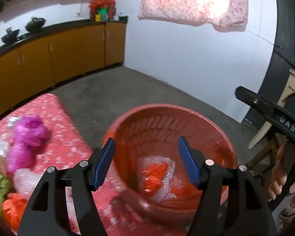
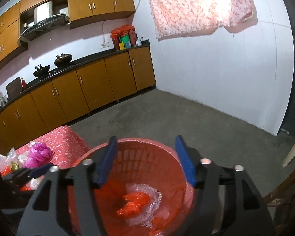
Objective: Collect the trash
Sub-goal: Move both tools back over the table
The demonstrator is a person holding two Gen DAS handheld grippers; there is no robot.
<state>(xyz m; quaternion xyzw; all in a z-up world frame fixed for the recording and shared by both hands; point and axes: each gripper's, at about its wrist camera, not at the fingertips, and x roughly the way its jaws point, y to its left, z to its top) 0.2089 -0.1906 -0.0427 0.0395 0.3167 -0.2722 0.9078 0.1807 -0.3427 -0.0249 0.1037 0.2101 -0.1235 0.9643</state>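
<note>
Both grippers same build: matte black plastic frames with triangular cut-outs in the arms. Left gripper (image 1: 146, 161): two fingers faced with dark blue ribbed pads (image 1: 105, 163), silver round screw heads (image 1: 84, 163) at the pivot joints, four visible. Right gripper (image 2: 145, 160): identical blue ribbed pads (image 2: 183, 160), same silver screws (image 2: 205, 160) at the linkage. Seen from the left wrist view, right unit's black handle carries an embossed label strip (image 1: 288, 124) with white letters, reads roughly "DAS". Hand (image 1: 285, 179) wrapped on that handle: nails plain, no glove, no sleeve in view.
</note>
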